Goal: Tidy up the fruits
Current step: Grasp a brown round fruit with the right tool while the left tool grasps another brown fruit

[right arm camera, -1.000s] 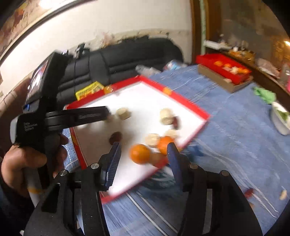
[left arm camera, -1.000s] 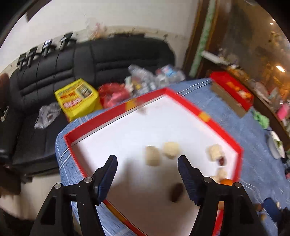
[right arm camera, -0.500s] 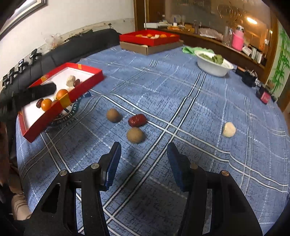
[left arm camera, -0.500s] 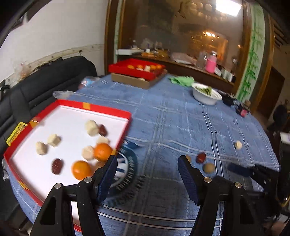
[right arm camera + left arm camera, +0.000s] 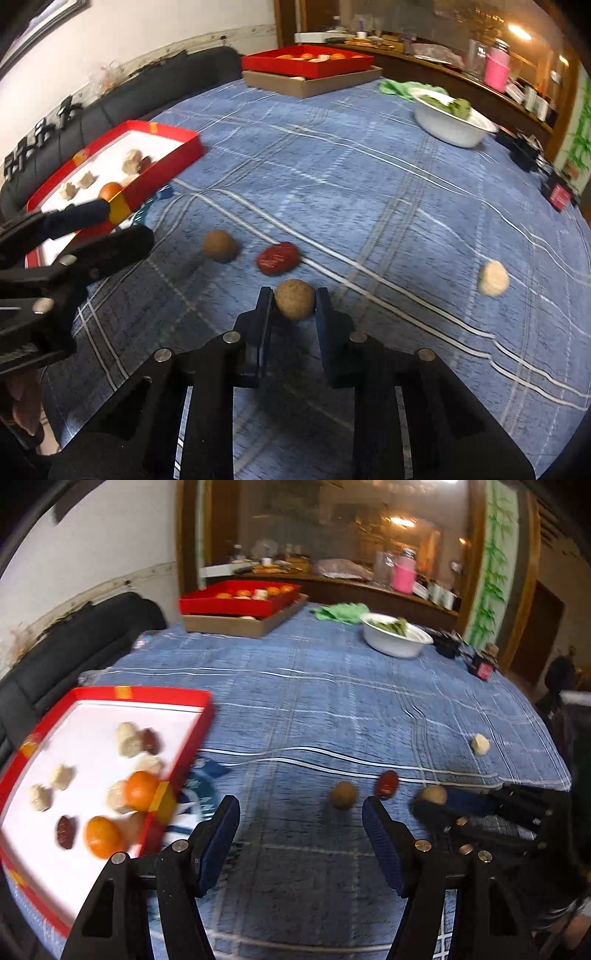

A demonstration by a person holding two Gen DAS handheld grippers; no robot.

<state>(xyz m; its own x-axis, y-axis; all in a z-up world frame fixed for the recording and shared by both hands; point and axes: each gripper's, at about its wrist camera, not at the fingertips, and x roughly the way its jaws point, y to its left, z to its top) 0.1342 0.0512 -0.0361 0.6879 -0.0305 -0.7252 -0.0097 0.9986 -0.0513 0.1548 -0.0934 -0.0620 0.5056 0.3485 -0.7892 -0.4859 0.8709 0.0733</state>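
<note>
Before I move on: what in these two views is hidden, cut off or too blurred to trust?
- Right wrist: underside of brown fruit hidden between right gripper pads.
- Left wrist: near corner of red tray cut off by the frame edge; pale pieces blurred.
- Both: white bowl contents blurred.

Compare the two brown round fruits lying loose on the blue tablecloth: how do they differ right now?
The nearer brown fruit sits clamped between the pads of the right gripper, whose jaws have just closed on it; the farther brown fruit lies free, touched by nothing. The farther one lies left of the red date, closer to the red tray; the nearer one lies in front of the date. Both look round, matte brown and similar in size.
</note>
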